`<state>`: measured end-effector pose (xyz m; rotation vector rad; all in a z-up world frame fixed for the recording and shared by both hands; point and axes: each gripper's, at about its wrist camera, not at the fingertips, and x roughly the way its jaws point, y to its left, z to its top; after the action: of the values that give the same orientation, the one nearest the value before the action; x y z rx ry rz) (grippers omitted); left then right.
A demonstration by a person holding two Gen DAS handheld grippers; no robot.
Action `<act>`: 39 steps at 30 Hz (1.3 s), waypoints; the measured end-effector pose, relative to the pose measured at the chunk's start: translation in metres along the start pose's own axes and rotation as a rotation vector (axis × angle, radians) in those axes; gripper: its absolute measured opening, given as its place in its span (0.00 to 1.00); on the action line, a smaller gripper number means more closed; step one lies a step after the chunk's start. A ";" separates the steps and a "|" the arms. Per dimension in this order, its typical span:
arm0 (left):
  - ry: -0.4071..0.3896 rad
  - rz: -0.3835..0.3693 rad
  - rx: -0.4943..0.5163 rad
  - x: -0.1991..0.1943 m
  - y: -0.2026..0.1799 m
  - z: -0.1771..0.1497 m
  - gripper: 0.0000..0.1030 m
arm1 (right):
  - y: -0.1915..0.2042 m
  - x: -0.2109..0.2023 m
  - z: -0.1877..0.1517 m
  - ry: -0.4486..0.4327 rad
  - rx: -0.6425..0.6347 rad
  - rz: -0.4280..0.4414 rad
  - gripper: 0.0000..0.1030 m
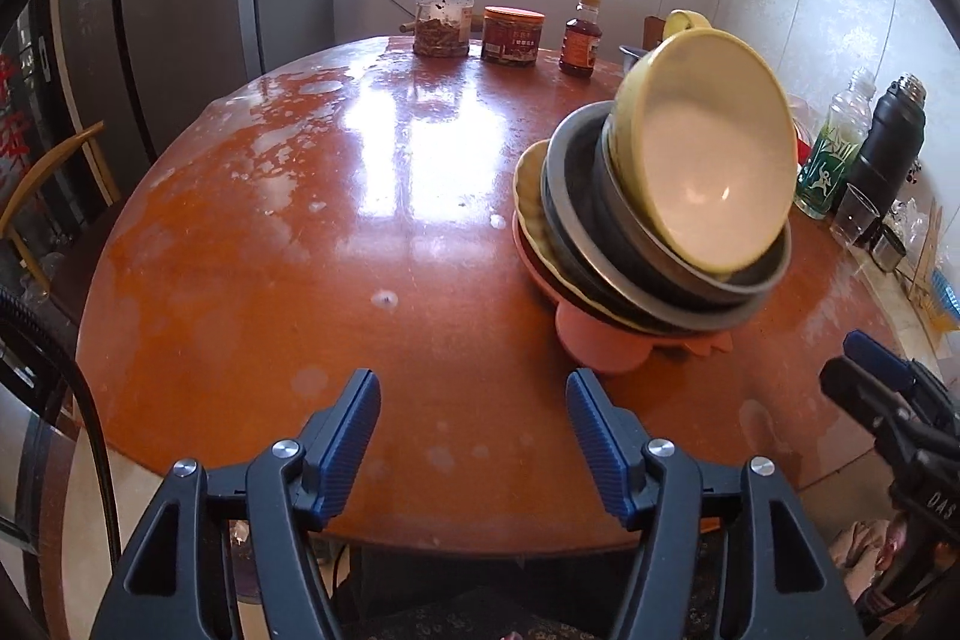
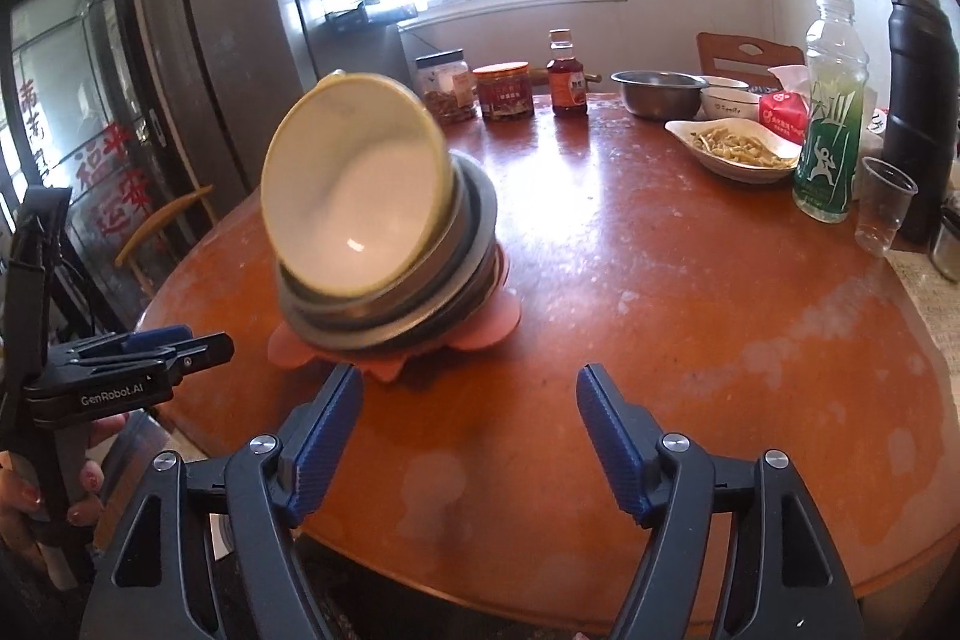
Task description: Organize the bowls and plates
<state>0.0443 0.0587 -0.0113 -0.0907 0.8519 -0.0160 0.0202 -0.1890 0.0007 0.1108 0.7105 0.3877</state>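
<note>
A stack of dishes stands on the round brown table (image 1: 300, 250). On top is a yellow-green bowl (image 1: 702, 154) with a white inside, tilted toward me; it also shows in the right wrist view (image 2: 354, 196). Under it sit grey metal bowls (image 1: 606, 244), a cream plate (image 1: 528, 184) and a pink plate (image 1: 594, 346) with lobed edges. My left gripper (image 1: 474, 400) is open and empty, just left of and before the stack. My right gripper (image 2: 471, 394) is open and empty, its left finger (image 2: 336, 406) close to the pink plate (image 2: 480, 328).
At the table's far edge stand two jars (image 1: 444, 19) (image 1: 511, 35) and a sauce bottle (image 1: 581, 37). On the right are a metal bowl (image 2: 657, 91), a white dish of food (image 2: 732, 151), a green bottle (image 2: 828, 112), a plastic cup (image 2: 885, 205) and a black flask (image 2: 918, 100).
</note>
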 end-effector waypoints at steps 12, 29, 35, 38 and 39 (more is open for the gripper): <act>0.011 0.000 0.027 -0.008 -0.031 -0.035 0.66 | 0.010 -0.004 -0.028 0.013 0.030 -0.004 0.74; -0.003 0.034 0.033 -0.013 -0.044 -0.045 0.67 | 0.010 -0.011 -0.033 -0.018 0.042 0.004 0.75; 0.001 0.037 0.034 -0.014 -0.045 -0.046 0.67 | 0.010 -0.013 -0.034 -0.025 0.044 0.004 0.75; 0.001 0.036 0.032 -0.014 -0.045 -0.047 0.67 | 0.011 -0.013 -0.034 -0.019 0.043 0.003 0.75; 0.002 0.037 0.033 -0.014 -0.045 -0.047 0.67 | 0.011 -0.013 -0.034 -0.019 0.043 0.003 0.75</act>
<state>0.0007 0.0115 -0.0279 -0.0442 0.8547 0.0048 -0.0142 -0.1848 -0.0149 0.1556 0.7002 0.3739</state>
